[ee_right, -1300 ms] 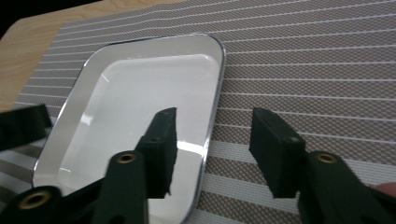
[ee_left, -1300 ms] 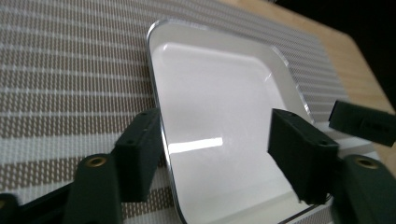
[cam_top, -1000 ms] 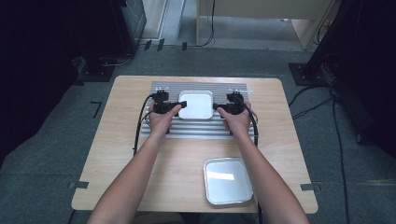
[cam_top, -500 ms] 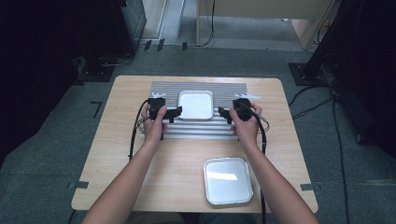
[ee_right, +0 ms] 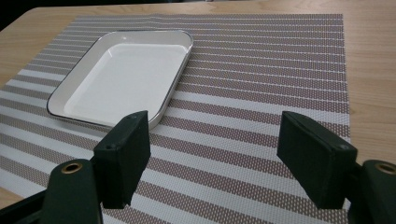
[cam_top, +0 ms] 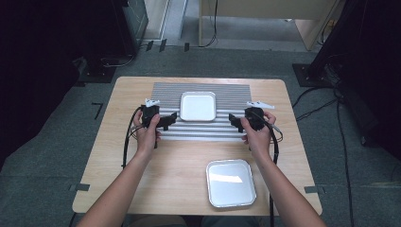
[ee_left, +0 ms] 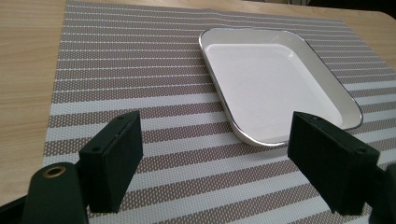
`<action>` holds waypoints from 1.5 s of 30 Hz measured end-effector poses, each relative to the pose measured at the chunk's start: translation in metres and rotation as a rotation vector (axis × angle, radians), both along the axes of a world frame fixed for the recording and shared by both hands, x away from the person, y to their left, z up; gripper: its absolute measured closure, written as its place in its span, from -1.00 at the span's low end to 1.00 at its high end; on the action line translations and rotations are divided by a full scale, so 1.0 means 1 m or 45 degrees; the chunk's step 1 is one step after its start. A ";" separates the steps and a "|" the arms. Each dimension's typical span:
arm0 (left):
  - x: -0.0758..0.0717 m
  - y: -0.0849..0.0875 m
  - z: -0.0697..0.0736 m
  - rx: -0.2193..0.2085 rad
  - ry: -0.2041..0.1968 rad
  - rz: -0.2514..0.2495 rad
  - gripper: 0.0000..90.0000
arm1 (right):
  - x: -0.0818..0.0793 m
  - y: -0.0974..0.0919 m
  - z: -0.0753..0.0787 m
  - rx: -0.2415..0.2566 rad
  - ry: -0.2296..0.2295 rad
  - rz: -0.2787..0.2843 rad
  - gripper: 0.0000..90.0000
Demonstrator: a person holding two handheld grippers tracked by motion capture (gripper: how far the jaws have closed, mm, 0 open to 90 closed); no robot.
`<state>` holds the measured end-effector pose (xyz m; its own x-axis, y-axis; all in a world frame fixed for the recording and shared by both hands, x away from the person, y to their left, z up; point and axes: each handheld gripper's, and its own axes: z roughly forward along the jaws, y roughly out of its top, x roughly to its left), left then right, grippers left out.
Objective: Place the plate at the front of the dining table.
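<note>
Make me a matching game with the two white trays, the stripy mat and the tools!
Things:
1. white tray between the two tools
2. second white tray
3. striped mat
4. left tool

Places or states:
A. on the bare wood near the person's edge of the table
B. open, nothing between its jaws
C. sitting on the striped mat
D. spread flat on the wooden table, under one tray

Pairs: 1-C, 2-A, 3-D, 4-B
</note>
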<state>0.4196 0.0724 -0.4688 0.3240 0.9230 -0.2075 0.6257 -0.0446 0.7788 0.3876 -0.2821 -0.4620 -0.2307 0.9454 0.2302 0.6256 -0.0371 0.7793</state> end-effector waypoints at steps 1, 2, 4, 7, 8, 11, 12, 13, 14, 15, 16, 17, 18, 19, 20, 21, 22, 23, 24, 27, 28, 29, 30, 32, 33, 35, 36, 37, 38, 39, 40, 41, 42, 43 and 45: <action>-0.005 0.003 0.000 0.002 -0.007 -0.006 -0.60 | -0.002 -0.001 0.000 0.002 -0.001 0.005 -0.43; -0.008 0.005 0.000 -0.001 -0.007 -0.010 -0.60 | -0.005 -0.001 0.000 0.004 0.001 0.009 -0.43; -0.013 0.009 0.000 -0.004 -0.012 -0.012 -0.60 | -0.010 -0.003 -0.001 0.000 -0.001 0.015 -0.43; -0.018 0.013 -0.001 0.000 -0.016 -0.017 -0.60 | -0.016 -0.006 -0.002 0.000 -0.005 0.019 -0.43; -0.024 0.018 -0.002 -0.002 -0.022 -0.017 -0.60 | -0.021 -0.009 -0.002 0.005 -0.008 0.018 -0.43; -0.032 0.023 -0.004 -0.009 -0.027 -0.012 -0.60 | -0.028 -0.015 -0.002 0.019 -0.008 0.003 -0.42; -0.032 0.023 -0.004 -0.009 -0.027 -0.012 -0.60 | -0.030 -0.016 -0.002 0.023 -0.009 0.003 -0.42; -0.035 0.024 -0.005 -0.007 -0.028 -0.015 -0.60 | -0.030 -0.016 -0.002 0.023 -0.009 0.003 -0.42; -0.038 0.026 -0.006 -0.008 -0.029 -0.016 -0.60 | -0.036 -0.020 -0.004 0.028 -0.012 0.003 -0.43; -0.041 0.027 -0.007 -0.010 -0.032 -0.017 -0.60 | -0.036 -0.020 -0.004 0.028 -0.012 0.003 -0.43; -0.046 0.029 -0.008 -0.015 -0.035 -0.018 -0.61 | -0.041 -0.023 -0.006 0.028 -0.009 0.001 -0.42; -0.049 0.031 -0.008 -0.021 -0.036 -0.017 -0.61 | -0.042 -0.023 -0.006 0.027 -0.009 0.000 -0.43; -0.051 0.032 -0.009 -0.020 -0.035 -0.020 -0.61 | -0.045 -0.025 -0.008 0.028 -0.008 -0.003 -0.42; -0.053 0.033 -0.009 -0.022 -0.039 -0.020 -0.61 | -0.047 -0.026 -0.009 0.031 -0.003 -0.005 -0.42; -0.053 0.033 -0.009 -0.022 -0.039 -0.020 -0.61 | -0.047 -0.026 -0.009 0.031 -0.003 -0.005 -0.42; -0.058 0.036 -0.010 -0.030 -0.043 -0.019 -0.61 | -0.051 -0.028 -0.011 0.026 -0.003 -0.008 -0.42; -0.060 0.036 -0.010 -0.033 -0.044 -0.021 -0.61 | -0.053 -0.029 -0.012 0.023 -0.001 -0.009 -0.42; -0.060 0.036 -0.010 -0.033 -0.044 -0.021 -0.61 | -0.055 -0.030 -0.013 0.018 -0.001 -0.009 -0.42; -0.064 0.038 -0.011 -0.024 -0.045 -0.031 -0.61 | -0.056 -0.031 -0.014 0.010 0.000 -0.007 -0.42; -0.069 0.041 -0.012 -0.013 -0.049 -0.040 -0.61 | -0.059 -0.033 -0.016 0.003 0.004 -0.010 -0.42; -0.072 0.045 -0.013 -0.023 -0.045 -0.038 -0.61 | -0.063 -0.037 -0.018 0.003 0.007 -0.017 -0.42; -0.074 0.046 -0.013 -0.025 -0.046 -0.036 -0.61 | -0.064 -0.038 -0.018 0.004 0.008 -0.019 -0.42; -0.077 0.048 -0.014 -0.025 -0.046 -0.034 -0.62 | -0.065 -0.040 -0.019 0.002 0.008 -0.019 -0.42; -0.081 0.052 -0.016 -0.019 -0.044 -0.030 -0.62 | -0.069 -0.044 -0.021 -0.009 0.009 -0.024 -0.43; -0.083 0.053 -0.017 -0.010 -0.042 -0.033 -0.62 | -0.071 -0.045 -0.022 -0.015 0.011 -0.025 -0.43; -0.085 0.056 -0.018 0.002 -0.043 -0.032 -0.62 | -0.073 -0.047 -0.023 -0.011 0.020 -0.033 -0.42; -0.088 0.059 -0.019 0.010 -0.045 -0.030 -0.62 | -0.077 -0.050 -0.026 -0.010 0.031 -0.038 -0.43; -0.089 0.061 -0.019 0.011 -0.045 -0.028 -0.62 | -0.079 -0.052 -0.027 -0.012 0.035 -0.041 -0.43; -0.090 0.063 -0.019 0.012 -0.044 -0.026 -0.62 | -0.081 -0.053 -0.028 -0.015 0.037 -0.043 -0.42; -0.090 0.063 -0.019 0.012 -0.044 -0.026 -0.62 | -0.081 -0.053 -0.028 -0.015 0.037 -0.043 -0.42; -0.094 0.066 -0.019 0.017 -0.049 -0.025 -0.62 | -0.085 -0.056 -0.030 -0.015 0.040 -0.046 -0.42; -0.094 0.066 -0.019 0.017 -0.049 -0.025 -0.62 | -0.087 -0.058 -0.031 -0.014 0.040 -0.050 -0.43; -0.098 0.070 -0.019 0.026 -0.054 -0.025 -0.62 | -0.090 -0.060 -0.031 -0.010 0.040 -0.052 -0.43; -0.100 0.071 -0.020 0.027 -0.057 -0.024 -0.62 | -0.092 -0.061 -0.031 -0.008 0.044 -0.053 -0.43; -0.105 0.075 -0.021 0.035 -0.055 -0.030 -0.62 | -0.096 -0.065 -0.032 -0.010 0.045 -0.062 -0.43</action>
<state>0.3149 0.1471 -0.4897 0.3537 0.9203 -0.1671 0.5899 -0.0808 0.8034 0.2911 -0.3468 -0.4941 -0.1760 0.9571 0.2300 0.6502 -0.0624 0.7572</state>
